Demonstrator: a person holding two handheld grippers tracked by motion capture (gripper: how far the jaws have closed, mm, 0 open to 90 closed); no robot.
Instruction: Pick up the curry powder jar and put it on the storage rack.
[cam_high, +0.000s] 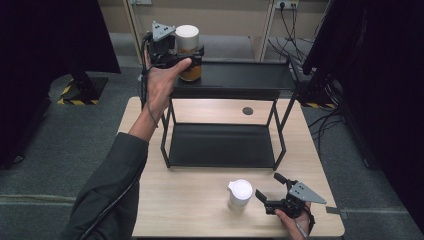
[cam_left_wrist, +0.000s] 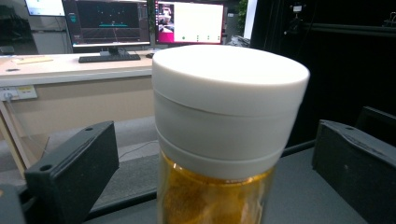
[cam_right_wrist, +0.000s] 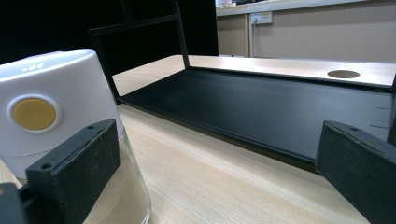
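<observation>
Rack: black metal, two flat shelves.
Left gripper: jaws spread around white-capped amber jar on rack's top shelf.
Right gripper: jaws apart, empty, beside white-lidded glass jar before rack.

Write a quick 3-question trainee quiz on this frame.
1. True or false: the left tool has its jaws spread either side of the amber jar, with gaps showing.
2. Which level of the black shelf rack is the amber jar at? A) top B) bottom C) the wooden table
3. Fill in: the white-lidded jar stands on the table just to the ____ of the right tool.

Key: 1 true; 2 A; 3 left
</observation>
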